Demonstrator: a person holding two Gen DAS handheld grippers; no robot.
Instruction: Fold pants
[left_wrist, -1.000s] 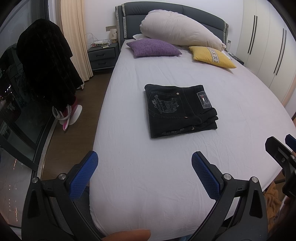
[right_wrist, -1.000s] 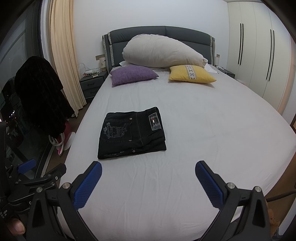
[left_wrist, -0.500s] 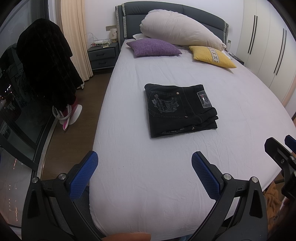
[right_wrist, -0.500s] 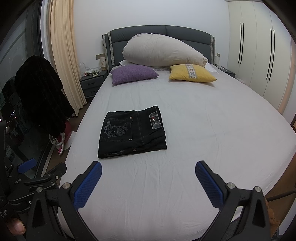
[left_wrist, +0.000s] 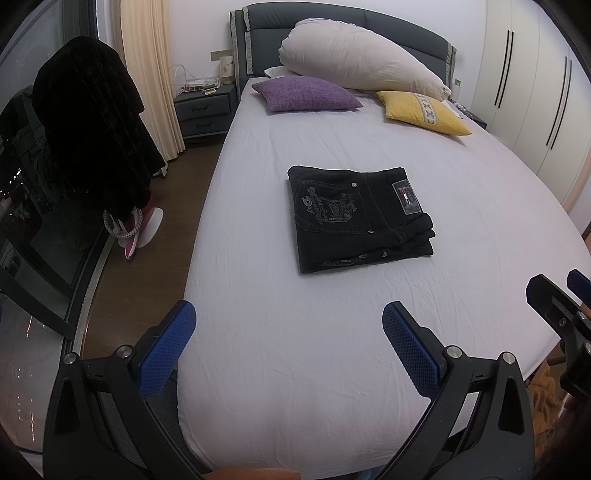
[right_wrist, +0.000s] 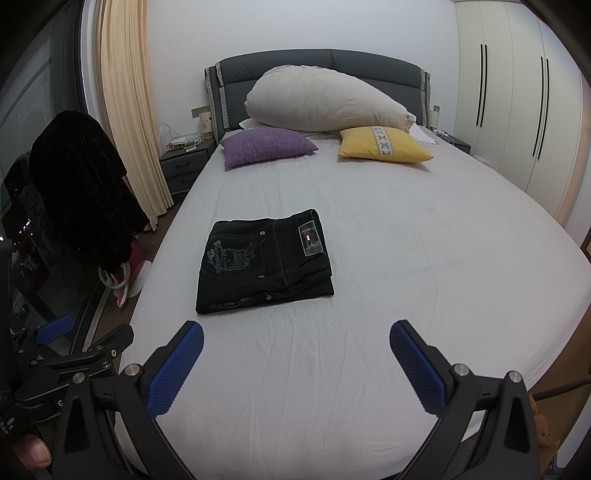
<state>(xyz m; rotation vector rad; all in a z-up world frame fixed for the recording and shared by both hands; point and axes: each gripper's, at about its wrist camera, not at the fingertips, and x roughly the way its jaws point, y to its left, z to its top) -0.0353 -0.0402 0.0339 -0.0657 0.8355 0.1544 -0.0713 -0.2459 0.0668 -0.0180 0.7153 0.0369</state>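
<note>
Pants (left_wrist: 360, 218): black denim, folded into a compact rectangle, lying flat on the white sheet near the middle of the bed (left_wrist: 332, 369); an embroidered back pocket and a small brand patch face up
Left tool (left_wrist: 290, 347): blue-padded fingers spread wide, holding nothing, hovering over the foot of the bed, well apart from the pants
Right tool (right_wrist: 295, 356): fingers also spread wide and empty, over the foot of the bed, the pants ahead and a little to its left
Pillows: a large cream bolster (right_wrist: 325, 101) leans on the grey headboard (right_wrist: 314, 61); a purple cushion (right_wrist: 266, 146) and a yellow cushion (right_wrist: 384, 146) lie in front of it
Bedside: a grey nightstand (left_wrist: 203, 110) by a cream curtain (left_wrist: 147, 70)
Left of bed: a dark garment (left_wrist: 88, 129) hangs beside the window glass
Right of bed: white wardrobe doors (right_wrist: 517, 110)
</note>
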